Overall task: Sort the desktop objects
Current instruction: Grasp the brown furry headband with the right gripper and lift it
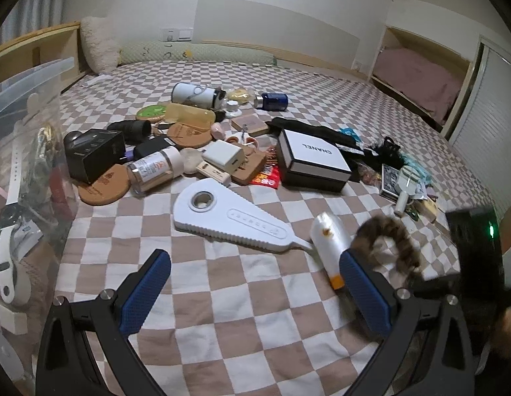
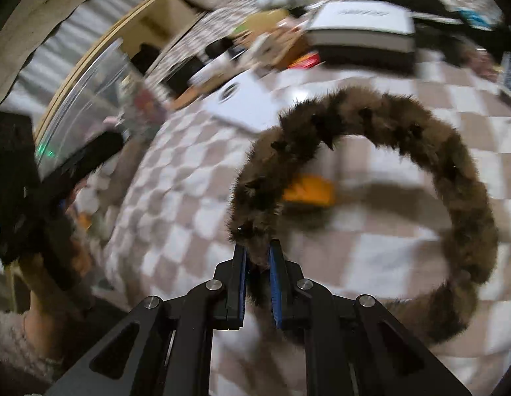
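My right gripper [image 2: 258, 257] is shut on one end of a brown furry headband [image 2: 453, 178] and holds it above the checkered bedspread; the view is blurred. The headband also shows in the left wrist view [image 1: 387, 234], just right of my left gripper [image 1: 252, 283]. That gripper is open and empty, low over the bedspread. A white tube with an orange cap [image 1: 331, 247] lies beside its right finger. A white teardrop-shaped device [image 1: 229, 214] lies ahead. A pile of desktop objects lies beyond it.
A clear plastic bin [image 1: 27, 165] holding a white watch and other items stands at the left. A white and black Chanel box [image 1: 314, 158], a black box [image 1: 93, 151], cork coasters, bottles and a charger lie in the pile. Wooden bed frame and wall lie behind.
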Motion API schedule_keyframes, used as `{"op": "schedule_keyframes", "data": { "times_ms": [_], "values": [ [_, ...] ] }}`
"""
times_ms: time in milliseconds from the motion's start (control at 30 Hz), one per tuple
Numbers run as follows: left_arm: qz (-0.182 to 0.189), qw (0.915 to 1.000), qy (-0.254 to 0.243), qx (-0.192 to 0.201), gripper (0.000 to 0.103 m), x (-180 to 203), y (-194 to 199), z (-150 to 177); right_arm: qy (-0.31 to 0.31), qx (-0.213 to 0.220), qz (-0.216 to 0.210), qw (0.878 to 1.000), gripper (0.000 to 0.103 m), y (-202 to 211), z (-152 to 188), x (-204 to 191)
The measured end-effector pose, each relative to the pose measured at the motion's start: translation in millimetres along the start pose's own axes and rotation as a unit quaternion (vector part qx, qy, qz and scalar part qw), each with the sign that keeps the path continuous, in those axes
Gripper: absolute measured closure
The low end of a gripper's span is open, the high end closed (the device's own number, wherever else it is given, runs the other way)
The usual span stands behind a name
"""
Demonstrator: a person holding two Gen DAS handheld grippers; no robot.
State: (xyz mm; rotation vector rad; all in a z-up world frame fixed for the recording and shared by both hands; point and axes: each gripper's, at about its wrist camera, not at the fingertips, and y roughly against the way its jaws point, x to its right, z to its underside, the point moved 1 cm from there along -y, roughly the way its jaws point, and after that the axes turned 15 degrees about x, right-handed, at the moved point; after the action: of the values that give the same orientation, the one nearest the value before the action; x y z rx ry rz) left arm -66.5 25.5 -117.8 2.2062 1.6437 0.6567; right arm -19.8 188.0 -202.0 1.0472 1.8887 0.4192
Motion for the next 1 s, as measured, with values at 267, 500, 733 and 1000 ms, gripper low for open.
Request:
{"op": "schedule_keyframes", "data": {
  "times_ms": [267,500,733,1000],
  "values": [
    [-0.013,0.9999,-0.004,0.009,0.001,-9.6,6.1,-0.5,0.044,0.006,-0.005,0.999,0.089,-8.8,6.0,-25.7],
    [-0.013,0.9997,-0.022,0.005,0.001,-4.5,2.9,4.2,0.051,0.05,0.05,0.996,0.014,23.1,-9.4,-17.1],
    [-0.009,0.9994,-0.034,-0.002,0.001,5.3,-0.7,7.3,0.002,0.098,0.159,0.983,0.014,67.8,-37.7,36.4],
    [-0.001,0.9988,-0.047,-0.012,0.0,16.8,-5.7,12.8,-0.045,0.079,0.257,0.962,0.014,76.2,-36.3,98.1]
  ]
}}
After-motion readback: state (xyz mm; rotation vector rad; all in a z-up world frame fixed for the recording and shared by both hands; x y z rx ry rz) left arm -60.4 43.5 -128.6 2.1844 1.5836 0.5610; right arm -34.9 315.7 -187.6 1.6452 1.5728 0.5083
